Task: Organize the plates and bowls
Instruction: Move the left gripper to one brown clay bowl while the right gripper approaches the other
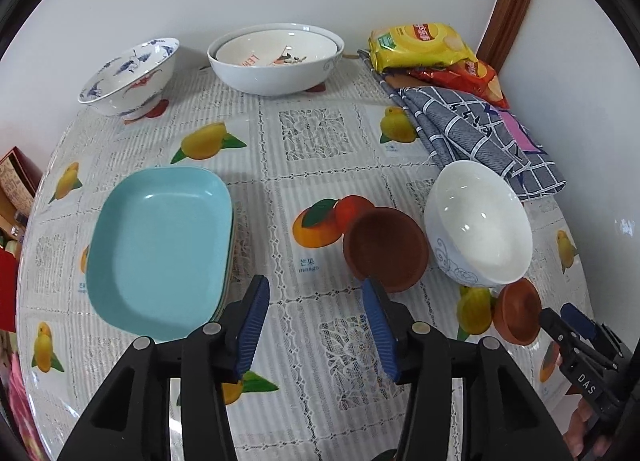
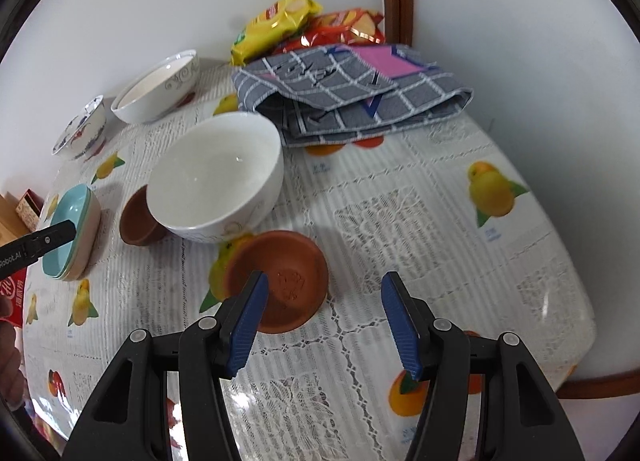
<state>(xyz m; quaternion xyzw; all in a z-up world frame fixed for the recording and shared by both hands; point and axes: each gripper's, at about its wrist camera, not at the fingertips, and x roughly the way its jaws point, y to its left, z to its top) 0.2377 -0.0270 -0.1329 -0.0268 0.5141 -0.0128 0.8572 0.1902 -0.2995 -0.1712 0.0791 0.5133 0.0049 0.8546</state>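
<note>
My left gripper [image 1: 316, 297] is open and empty, low over the table between a stack of teal rectangular dishes [image 1: 160, 253] on its left and a brown clay saucer [image 1: 386, 249] on its right. A white bowl [image 1: 480, 225] stands beside that saucer. My right gripper [image 2: 322, 293] is open and empty, with its left finger over a second brown clay saucer [image 2: 280, 281]; it also shows in the left wrist view [image 1: 560, 319]. The white bowl [image 2: 218, 185] and first saucer [image 2: 138, 221] lie beyond. A blue-patterned bowl [image 1: 130, 75] and two nested white bowls [image 1: 276, 59] stand at the back.
A folded grey checked cloth [image 1: 476, 133] and yellow and red snack bags [image 1: 420, 45] lie at the back right. The table [image 1: 312, 149] has a fruit-print lace cover, against a white wall. Boxes [image 1: 18, 181] sit past the left edge.
</note>
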